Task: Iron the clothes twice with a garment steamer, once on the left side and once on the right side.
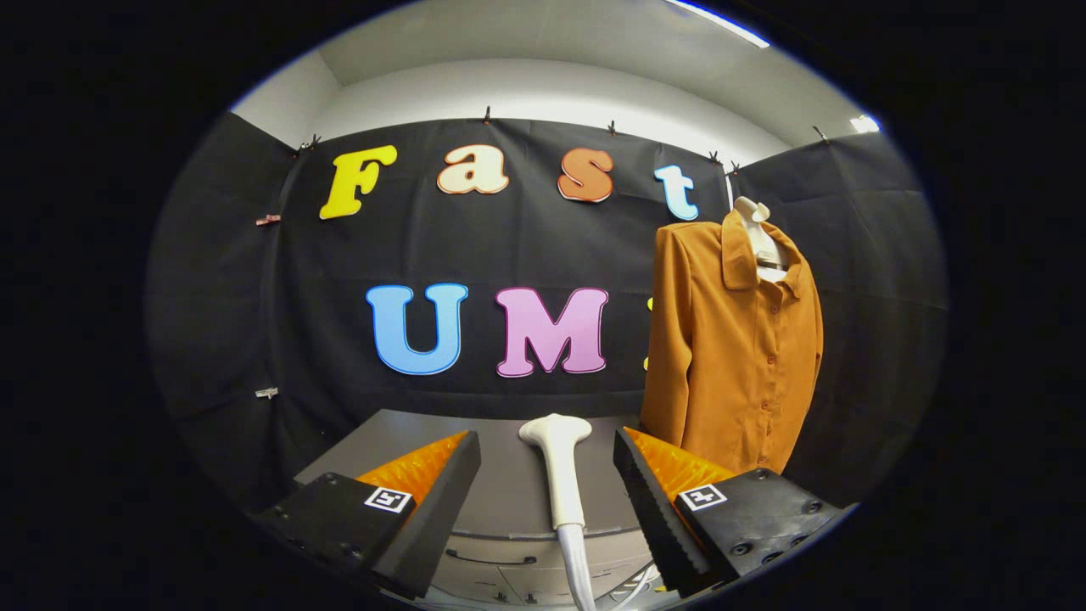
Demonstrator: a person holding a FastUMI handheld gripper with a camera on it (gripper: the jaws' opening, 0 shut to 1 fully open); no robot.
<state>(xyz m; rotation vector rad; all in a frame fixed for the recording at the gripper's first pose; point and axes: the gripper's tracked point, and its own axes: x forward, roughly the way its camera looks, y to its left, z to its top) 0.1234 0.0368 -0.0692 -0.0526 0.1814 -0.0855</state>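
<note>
A white garment steamer [560, 471] stands upright on a grey cabinet top [501, 484], its flat head pointing up and its hose trailing down toward me. It sits in the gap between my fingers, which do not touch it. My gripper [547, 462] is open. To the right, beyond the right finger, a rust-orange buttoned shirt [738, 348] hangs on a white hanger [759, 238] in front of the black cloth wall.
The grey cabinet has a drawer front with a handle [492, 558] facing me. Black cloth closes the booth behind and on both sides. The shirt hangs past the cabinet's right end.
</note>
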